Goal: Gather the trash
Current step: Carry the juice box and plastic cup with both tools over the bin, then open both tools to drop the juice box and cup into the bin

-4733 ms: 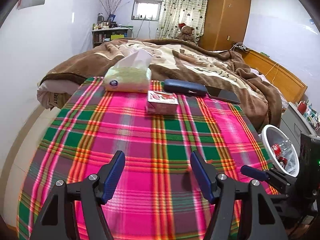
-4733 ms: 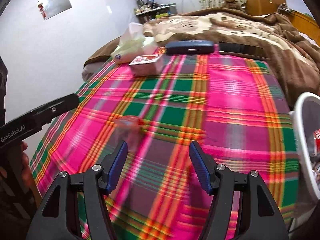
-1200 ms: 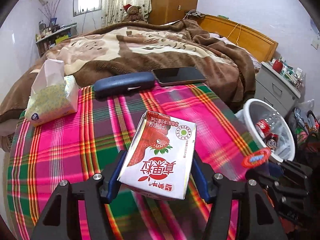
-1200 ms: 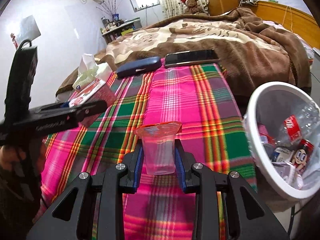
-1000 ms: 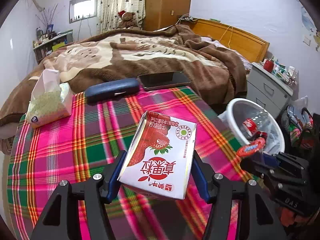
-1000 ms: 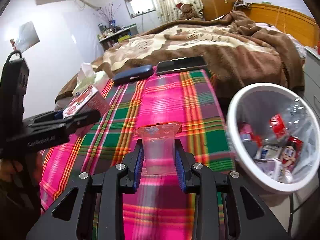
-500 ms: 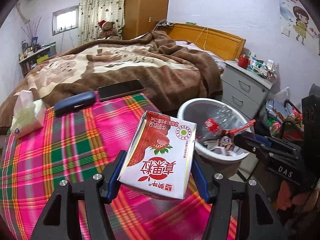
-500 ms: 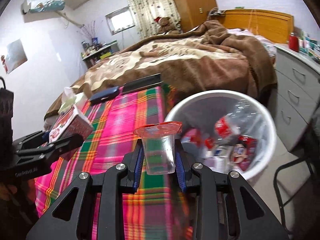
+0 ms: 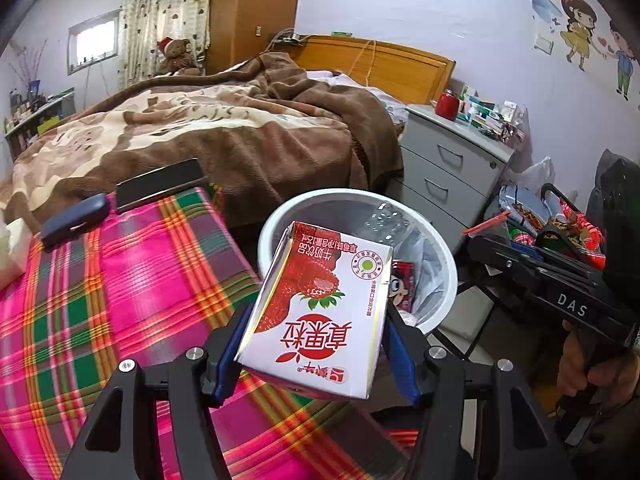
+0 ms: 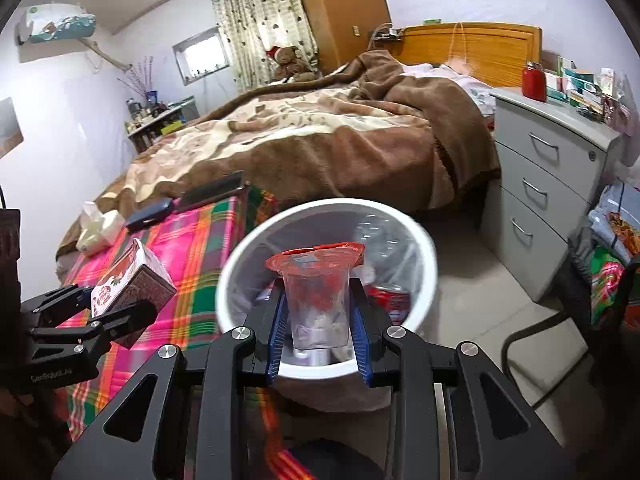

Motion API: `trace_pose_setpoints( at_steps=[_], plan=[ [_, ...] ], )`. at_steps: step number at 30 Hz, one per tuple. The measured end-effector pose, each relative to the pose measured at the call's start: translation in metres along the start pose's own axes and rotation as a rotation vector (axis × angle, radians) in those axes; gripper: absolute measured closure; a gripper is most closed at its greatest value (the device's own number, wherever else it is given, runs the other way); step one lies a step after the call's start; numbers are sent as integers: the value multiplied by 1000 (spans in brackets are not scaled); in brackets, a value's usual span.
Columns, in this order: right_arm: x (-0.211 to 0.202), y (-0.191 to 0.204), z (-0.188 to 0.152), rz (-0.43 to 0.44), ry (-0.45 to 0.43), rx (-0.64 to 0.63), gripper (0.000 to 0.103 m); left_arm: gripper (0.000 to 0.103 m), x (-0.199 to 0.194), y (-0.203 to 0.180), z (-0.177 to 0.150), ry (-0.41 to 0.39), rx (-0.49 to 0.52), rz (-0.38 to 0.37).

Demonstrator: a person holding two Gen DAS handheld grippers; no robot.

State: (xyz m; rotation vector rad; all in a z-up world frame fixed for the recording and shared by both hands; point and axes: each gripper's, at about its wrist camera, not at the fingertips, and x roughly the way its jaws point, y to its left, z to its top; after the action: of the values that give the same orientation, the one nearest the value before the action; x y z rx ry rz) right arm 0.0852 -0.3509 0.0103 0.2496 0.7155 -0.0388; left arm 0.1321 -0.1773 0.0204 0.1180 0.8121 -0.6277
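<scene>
My left gripper (image 9: 316, 344) is shut on a red and white strawberry drink carton (image 9: 320, 312), held above the plaid cloth's right edge next to the white trash bin (image 9: 444, 256). My right gripper (image 10: 318, 332) is shut on a clear plastic cup with a torn red lid (image 10: 316, 296), held over the bin (image 10: 236, 264), which holds cans and wrappers. The carton (image 10: 132, 280) and left gripper (image 10: 100, 312) show at the left of the right wrist view. The right gripper (image 9: 520, 256) shows at the right of the left wrist view.
A plaid-covered table (image 9: 100, 280) carries a blue case (image 9: 74, 220), a dark phone (image 9: 160, 184) and a tissue pack (image 10: 98, 228). A bed with a brown blanket (image 9: 240, 132) lies behind. A grey drawer unit (image 10: 552, 176) stands right of the bin, clutter beyond it.
Both grippers have swung right from the table toward the bin, carrying the carton and the cup. The cup now sits over the bin opening.
</scene>
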Motion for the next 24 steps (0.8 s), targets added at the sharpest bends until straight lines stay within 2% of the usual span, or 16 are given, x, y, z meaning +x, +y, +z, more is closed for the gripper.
trace_pose_setpoints(
  at_steps=[7,14,19,21,23,24],
  plan=[
    [22,-19,-1,-2,60,2,73,41,38,-20,9,41,-10,-30],
    [46,-30,-2,-12,126,-19,72,41,73,-27,17,75,-25,-15],
    [54,-38,-3,-13,156,-16,72,41,86,-28,20,85,-27,-20],
    [54,-39,-4,-17,164,-27,72,40,89,-29,21,91,-22,0],
    [55,-39,-3,-22,163,-24,59,35,90,-28,21,93,-25,7],
    [54,-40,-3,-17,160,-16,41,35,90,-28,21,89,-30,0]
  ],
)
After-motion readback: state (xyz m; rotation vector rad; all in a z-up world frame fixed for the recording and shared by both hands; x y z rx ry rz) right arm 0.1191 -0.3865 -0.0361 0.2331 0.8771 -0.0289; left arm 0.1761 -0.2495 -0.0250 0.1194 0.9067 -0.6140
